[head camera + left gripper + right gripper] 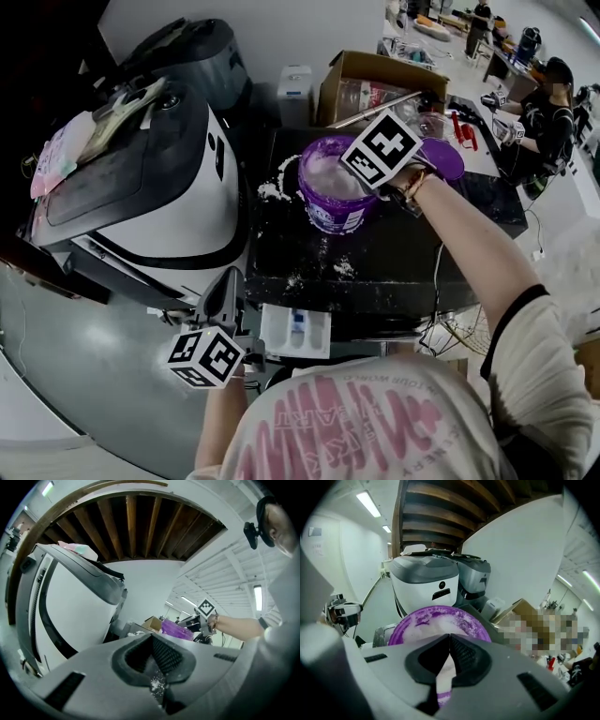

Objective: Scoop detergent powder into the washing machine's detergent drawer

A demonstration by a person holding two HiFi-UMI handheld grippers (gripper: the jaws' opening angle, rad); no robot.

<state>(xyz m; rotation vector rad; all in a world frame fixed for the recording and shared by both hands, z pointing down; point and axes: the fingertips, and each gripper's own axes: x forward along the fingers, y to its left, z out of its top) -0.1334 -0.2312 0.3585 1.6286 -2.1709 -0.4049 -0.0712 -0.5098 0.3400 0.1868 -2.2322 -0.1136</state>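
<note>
A purple detergent tub (330,202) stands open on the black table (403,258), with white powder inside. My right gripper (370,175) hangs over its right rim and points down into it. In the right gripper view the tub (433,620) fills the middle, and the right gripper (450,639) is shut on a white scoop handle with a purple end (444,679). My left gripper (228,281) is held low beside the white detergent drawer (295,330), which is pulled out. The left gripper (152,641) is shut on nothing, with powder grains on its pads. The washing machine (141,187) stands at the left.
Spilled powder (275,185) lies on the table left of the tub, and a purple lid (443,157) lies to its right. A cardboard box (375,82) and a white container (294,94) stand behind. Another person (548,105) works at the far right.
</note>
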